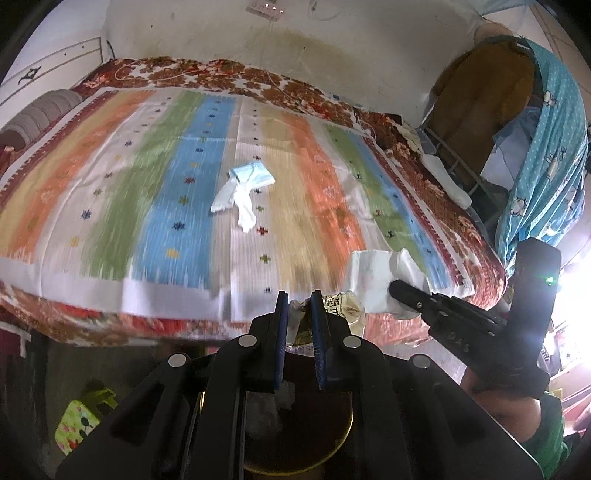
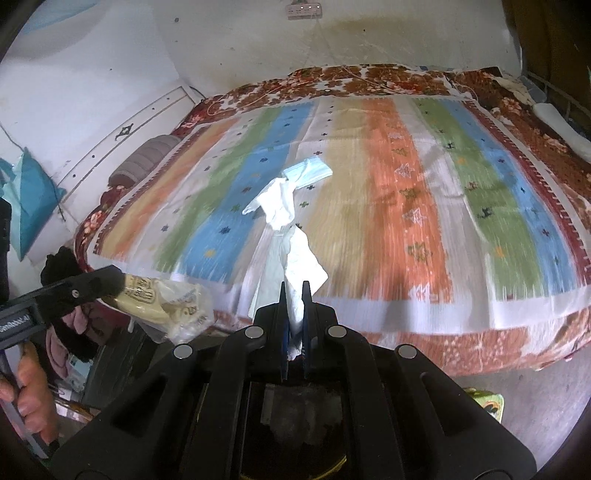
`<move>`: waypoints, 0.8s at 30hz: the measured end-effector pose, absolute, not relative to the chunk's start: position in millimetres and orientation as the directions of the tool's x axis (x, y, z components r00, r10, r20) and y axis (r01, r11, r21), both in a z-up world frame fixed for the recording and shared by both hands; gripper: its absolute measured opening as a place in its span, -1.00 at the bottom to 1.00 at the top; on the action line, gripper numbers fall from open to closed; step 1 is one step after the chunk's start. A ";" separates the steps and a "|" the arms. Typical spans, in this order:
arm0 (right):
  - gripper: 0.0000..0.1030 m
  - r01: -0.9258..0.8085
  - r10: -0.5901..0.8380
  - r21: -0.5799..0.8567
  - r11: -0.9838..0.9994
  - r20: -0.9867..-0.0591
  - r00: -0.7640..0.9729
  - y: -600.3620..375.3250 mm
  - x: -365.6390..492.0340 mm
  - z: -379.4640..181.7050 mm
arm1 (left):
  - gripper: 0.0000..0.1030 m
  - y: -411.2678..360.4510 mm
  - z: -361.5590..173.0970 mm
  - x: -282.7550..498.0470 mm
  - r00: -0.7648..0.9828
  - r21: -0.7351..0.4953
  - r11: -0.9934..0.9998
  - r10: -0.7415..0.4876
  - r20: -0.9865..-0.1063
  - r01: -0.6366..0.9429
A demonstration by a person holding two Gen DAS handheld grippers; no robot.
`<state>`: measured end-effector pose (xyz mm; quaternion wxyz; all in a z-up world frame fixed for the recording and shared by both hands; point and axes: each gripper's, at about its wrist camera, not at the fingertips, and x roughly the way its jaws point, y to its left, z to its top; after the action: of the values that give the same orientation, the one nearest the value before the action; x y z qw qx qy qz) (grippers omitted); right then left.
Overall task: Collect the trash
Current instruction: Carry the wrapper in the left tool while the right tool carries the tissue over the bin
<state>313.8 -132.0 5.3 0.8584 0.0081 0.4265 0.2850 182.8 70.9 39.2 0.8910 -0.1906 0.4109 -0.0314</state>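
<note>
I am pinching a crinkled yellow-printed plastic wrapper [image 1: 341,301] between the narrowly parted fingers of my left gripper [image 1: 300,297], and its printing is too blurred for me to read. My right gripper [image 2: 294,290] is pressing its fingers nearly together on a white tissue [image 2: 301,264], which is hanging up out of the jaws. Both loads are hovering just off the near edge of the bed [image 2: 480,347], where bare floor is showing below the mattress rim and leaving me room to swing. A green stool [image 1: 79,419] is standing on that floor at my lower left. Farther in, a blue face mask [image 1: 255,175] and a second crumpled white tissue [image 1: 240,206] are lying together, touching, on the striped mat [image 1: 147,184], well apart from every edge. Beyond the mat, the stained wall [image 1: 295,44] is closing off the far side, carrying a power strip [image 2: 303,10] with no writing I can make out.
</note>
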 end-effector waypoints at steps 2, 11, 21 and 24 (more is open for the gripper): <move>-0.92 -0.486 0.495 0.255 0.836 -0.731 0.469 -133.2 306.1 4.1 | -0.77 68.7 35.4 176.5 0.654 -0.368 0.924 -0.216 -0.725 -0.102; -0.92 -0.500 0.488 0.244 0.831 -0.751 0.445 -138.1 268.7 -6.7 | -0.77 58.7 15.6 150.7 0.625 -0.363 0.926 -0.222 -0.748 -0.106; -0.92 -0.509 0.478 0.242 0.826 -0.780 0.404 -140.9 238.5 -28.6 | -0.77 62.6 -9.8 135.1 0.590 -0.406 0.902 -0.249 -0.768 -0.148; -0.92 -0.509 0.477 0.250 0.823 -0.791 0.383 -140.1 232.8 -37.2 | -0.77 61.0 -15.9 133.2 0.582 -0.408 0.900 -0.250 -0.774 -0.156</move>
<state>232.8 -140.1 -37.2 0.8313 -0.0170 0.4698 0.2966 133.2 61.0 -15.9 0.8611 -0.2222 0.4565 -0.0272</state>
